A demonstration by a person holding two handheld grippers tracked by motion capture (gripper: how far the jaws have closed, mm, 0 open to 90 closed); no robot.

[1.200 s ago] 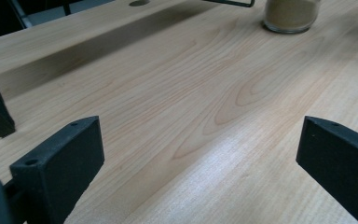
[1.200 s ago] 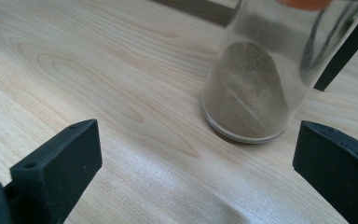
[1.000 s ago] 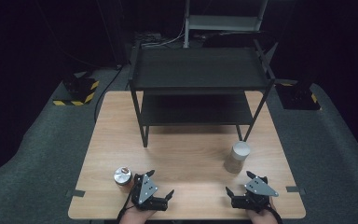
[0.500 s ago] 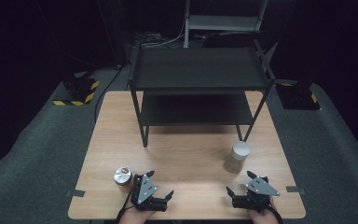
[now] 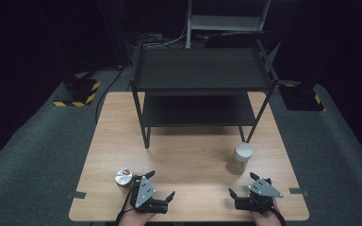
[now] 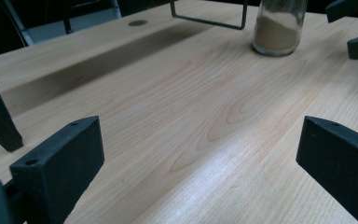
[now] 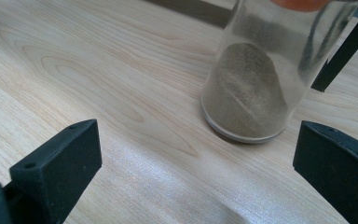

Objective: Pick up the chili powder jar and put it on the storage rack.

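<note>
Near the table's right front, the glass jar (image 5: 240,158) of sandy powder stands upright, just ahead of the right gripper (image 5: 243,185), whose jaws gape empty. Further left, the left gripper (image 5: 160,185) also rests spread wide, grasping nothing, a small metal tin (image 5: 123,177) beside it. Behind stands a black shelf rack (image 5: 202,89).

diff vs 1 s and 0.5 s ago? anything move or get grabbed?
No visible change. Left gripper and right gripper sit open at the table's near edge as before, holding nothing. The glass jar, small tin and black shelf rack stayed put.
</note>
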